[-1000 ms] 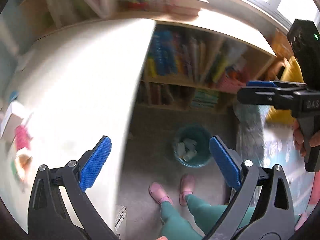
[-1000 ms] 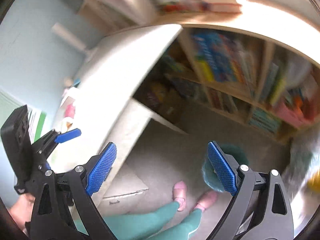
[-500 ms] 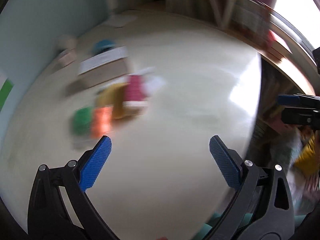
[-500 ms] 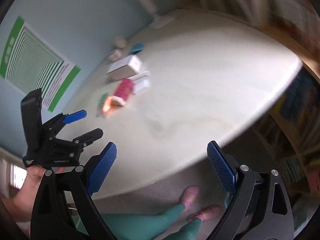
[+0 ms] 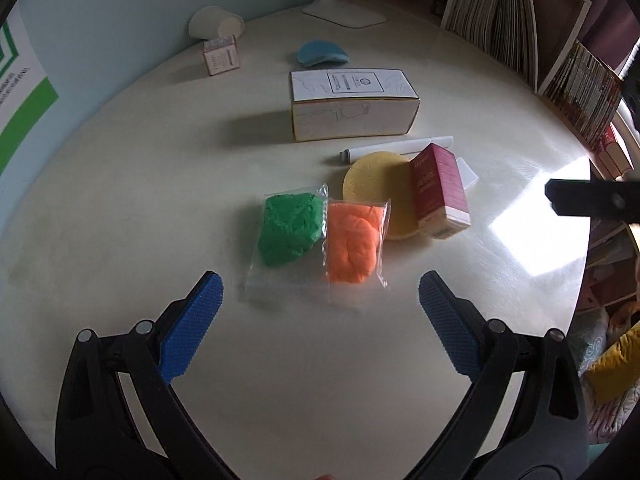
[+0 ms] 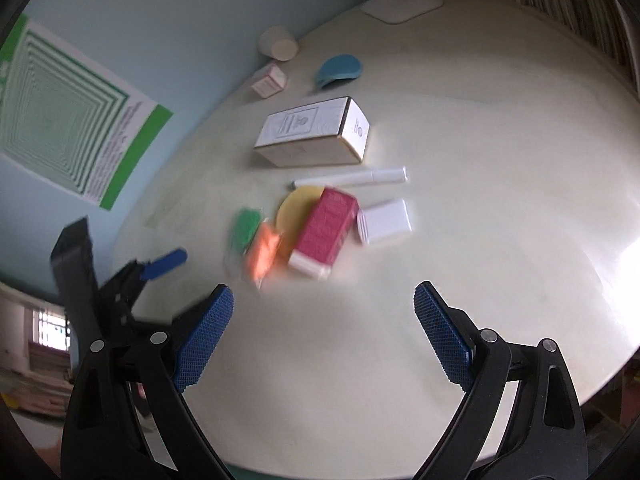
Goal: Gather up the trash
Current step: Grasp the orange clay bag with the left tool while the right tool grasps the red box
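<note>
Trash for collecting lies in a loose cluster near the middle of the pale round desk [image 5: 120,200], and none of it is in either claw, so I judge the pick-up on this surface not yet begun.

Largest is the long white cardboard box [image 5: 354,106], lying on its side beyond the cluster. Next come the clear bag of green dough [image 5: 290,228] and the clear bag of orange dough [image 5: 354,246], side by side and touching, with the dark red carton [image 5: 440,194] tilted across the round yellow sponge [image 5: 380,190] just to their right. Beyond the sponge lies a thin white pen-like tube [image 5: 396,148]. Far back near the wall are a tipped-over white paper cup [image 5: 216,24], a small pink box [image 5: 222,55] and a flat blue oval object [image 5: 322,53].

The left claw [image 5: 320,304] hangs wide open over the desk's near part, its blue pads empty, the two dough bags just ahead between them. The right claw [image 6: 324,320] is likewise spread wide and empty.

The left view is sharp and shows the bags' clear plastic plainly; in the right view they are blurred. The right view alone shows in full a small white block [image 6: 386,220] beside the red carton, plus the green-and-white poster [image 6: 68,120] on the blue wall and the left claw from the side.
</note>
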Demonstrator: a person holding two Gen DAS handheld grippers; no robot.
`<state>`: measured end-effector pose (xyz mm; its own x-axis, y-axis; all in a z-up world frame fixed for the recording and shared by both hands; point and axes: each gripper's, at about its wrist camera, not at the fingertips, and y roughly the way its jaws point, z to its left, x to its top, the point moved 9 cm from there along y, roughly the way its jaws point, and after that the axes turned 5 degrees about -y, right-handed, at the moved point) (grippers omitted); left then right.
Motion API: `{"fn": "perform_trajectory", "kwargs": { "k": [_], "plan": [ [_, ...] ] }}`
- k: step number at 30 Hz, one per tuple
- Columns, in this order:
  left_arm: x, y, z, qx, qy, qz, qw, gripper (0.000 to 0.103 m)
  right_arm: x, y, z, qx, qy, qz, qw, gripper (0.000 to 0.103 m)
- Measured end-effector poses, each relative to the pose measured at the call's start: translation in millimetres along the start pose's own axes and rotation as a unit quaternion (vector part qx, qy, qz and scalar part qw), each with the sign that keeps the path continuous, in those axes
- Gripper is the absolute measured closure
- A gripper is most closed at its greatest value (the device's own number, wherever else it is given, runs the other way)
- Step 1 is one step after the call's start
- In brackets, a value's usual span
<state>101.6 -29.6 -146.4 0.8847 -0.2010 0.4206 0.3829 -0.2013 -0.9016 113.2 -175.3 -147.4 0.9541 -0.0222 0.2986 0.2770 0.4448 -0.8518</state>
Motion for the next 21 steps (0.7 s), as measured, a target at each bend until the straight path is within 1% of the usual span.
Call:
{"fn": "perform_trajectory", "kwargs": {
  "k": [2,4,6,8,9,10,11,12,13,14,16,17,19,21],
  "plan": [
    [1.5,7.2,-2.8,-0.006,0.003,0.002,1.0,0.007,7.8,12.7,-0.2,0.0,0.007,0.008,1.0,0.012],
    [3.4,15.7,-6.2,-0.012,0.008,0.006,0.9999,0.012,14.6,26.0,-2.3,-0.012,0.017,0.017,1.0,0.012],
    [4.9,24.6,-10.3,-0.016,0.016,0.013,0.9997,0.023,19.8,37.9,-5.0,-0.021,0.027,0.024,0.999,0.013],
    [5.5,28.5,-13.7,-0.017,0.019,0.015,0.9996,0.027,23.2,50.7,-5.4,-0.025,0.035,0.035,0.998,0.018],
    [5.7,30.9,-15.1,-0.018,0.019,0.014,0.9996,0.028,24.1,57.2,-6.8,-0.03,0.038,0.042,0.998,0.024],
    [5.9,33.2,-16.3,-0.016,0.02,0.013,0.9996,0.029,24.4,63.1,-8.0,-0.033,0.041,0.049,0.997,0.025],
    [6.0,36.1,-16.7,-0.014,0.019,0.012,0.9996,0.034,24.4,67.7,-9.7,-0.036,0.044,0.053,0.997,0.026],
    [6.4,38.3,-17.2,-0.012,0.02,0.012,0.9996,0.035,24.9,71.2,-11.0,-0.039,0.05,0.055,0.996,0.031],
    [7.9,39.8,-17.1,0.001,0.027,0.003,0.9996,0.036,25.0,74.5,-10.9,-0.036,0.054,0.058,0.996,0.039],
    [9.8,40.9,-16.9,0.006,0.03,0.001,0.9995,0.041,25.3,76.3,-10.2,-0.034,0.053,0.06,0.996,0.044],
    [12.2,39.7,-17.8,0.004,0.034,-0.004,0.9994,0.052,25.1,76.6,-9.7,-0.038,0.046,0.06,0.996,0.067],
    [13.0,39.1,-18.7,0.0,0.036,-0.005,0.9994,0.068,24.3,76.3,-8.6,-0.031,0.046,0.061,0.997,0.073],
    [14.6,38.1,-17.6,0.01,0.042,-0.006,0.999,0.076,23.0,70.1,-6.8,-0.018,0.043,0.055,0.997,0.074],
    [14.6,36.2,-16.2,0.003,0.038,-0.004,0.9993,0.076,21.9,61.1,-5.8,-0.009,0.04,0.045,0.998,0.074]
  ]
}}
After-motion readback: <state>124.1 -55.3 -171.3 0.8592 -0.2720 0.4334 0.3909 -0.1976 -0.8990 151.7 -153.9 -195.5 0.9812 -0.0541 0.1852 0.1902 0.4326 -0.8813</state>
